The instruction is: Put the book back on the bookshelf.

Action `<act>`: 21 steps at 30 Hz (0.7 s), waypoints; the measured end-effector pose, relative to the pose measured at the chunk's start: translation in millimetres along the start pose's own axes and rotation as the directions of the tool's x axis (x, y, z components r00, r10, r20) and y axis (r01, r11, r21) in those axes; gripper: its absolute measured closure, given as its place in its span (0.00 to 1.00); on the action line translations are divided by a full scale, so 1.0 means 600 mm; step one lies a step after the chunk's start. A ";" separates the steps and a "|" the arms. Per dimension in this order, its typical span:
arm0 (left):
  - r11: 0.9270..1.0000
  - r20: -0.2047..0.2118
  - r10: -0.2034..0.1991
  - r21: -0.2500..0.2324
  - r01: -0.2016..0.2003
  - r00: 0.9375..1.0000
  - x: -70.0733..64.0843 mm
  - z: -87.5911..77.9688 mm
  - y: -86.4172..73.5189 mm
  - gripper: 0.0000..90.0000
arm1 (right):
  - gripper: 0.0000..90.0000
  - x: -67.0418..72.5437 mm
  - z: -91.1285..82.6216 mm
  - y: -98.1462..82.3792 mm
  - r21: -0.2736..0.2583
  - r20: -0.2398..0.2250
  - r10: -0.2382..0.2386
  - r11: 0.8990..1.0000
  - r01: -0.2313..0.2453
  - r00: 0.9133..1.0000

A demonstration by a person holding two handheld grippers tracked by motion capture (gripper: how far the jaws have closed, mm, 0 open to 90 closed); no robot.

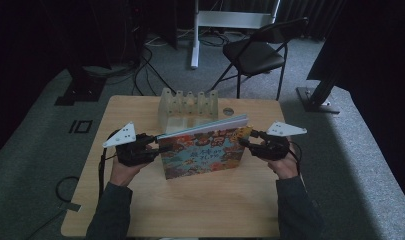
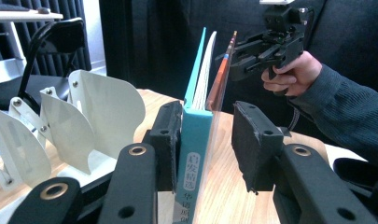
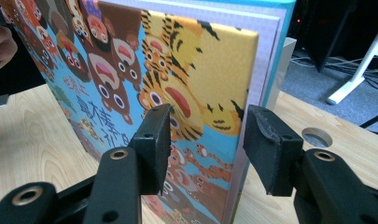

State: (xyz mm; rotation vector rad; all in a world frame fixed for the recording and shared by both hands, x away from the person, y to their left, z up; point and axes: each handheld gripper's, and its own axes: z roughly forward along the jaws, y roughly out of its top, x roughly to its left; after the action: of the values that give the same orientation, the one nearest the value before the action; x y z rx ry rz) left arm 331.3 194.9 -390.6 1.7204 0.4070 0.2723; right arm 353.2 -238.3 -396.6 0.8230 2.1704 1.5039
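high view: the picture book (image 1: pixel 202 150) stands on edge mid-table (image 1: pixel 140 210), bare wood in front, white rack (image 1: pixel 187 107) just behind. left gripper view: left gripper (image 2: pixel 206 140) jaws apart around the teal spine. right gripper view: right gripper (image 3: pixel 206 149) jaws apart astride the tiger cover's edge.

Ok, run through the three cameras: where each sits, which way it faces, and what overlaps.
High view: above the person's side of the table, facing forward and down at the picture book standing on it; forearms, hands, the left gripper and the right gripper show.
Left gripper view: rides that gripper, looking along the book's spine end; own jaws straddle it, right hand beyond.
Right gripper view: rides that gripper, facing the tiger cover; own jaws straddle the edge.
Shared: the book; the white rack in the high and left gripper views.
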 end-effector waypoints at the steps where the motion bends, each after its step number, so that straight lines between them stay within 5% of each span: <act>1: 1.000 -0.001 0.014 -0.007 -0.014 1.000 -0.001 0.000 -0.002 0.70 | 0.57 0.000 0.000 -0.001 0.004 -0.001 -0.001 1.000 0.001 1.000; 11: 0.996 -0.056 0.088 -0.006 -0.089 0.995 -0.009 0.007 -0.013 0.72 | 0.57 -0.003 -0.003 -0.011 0.015 -0.001 0.002 1.000 -0.002 1.000; 21: 0.996 -0.060 0.086 0.005 -0.085 0.995 -0.006 0.015 -0.016 0.77 | 0.56 -0.008 -0.009 -0.026 0.028 0.006 0.012 1.000 -0.012 1.000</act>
State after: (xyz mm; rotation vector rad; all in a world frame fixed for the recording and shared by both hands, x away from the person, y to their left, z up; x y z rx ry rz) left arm 330.1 186.9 -401.5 1.7371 0.3781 0.3867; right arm 349.7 -249.4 -409.0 0.8501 2.1911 1.4781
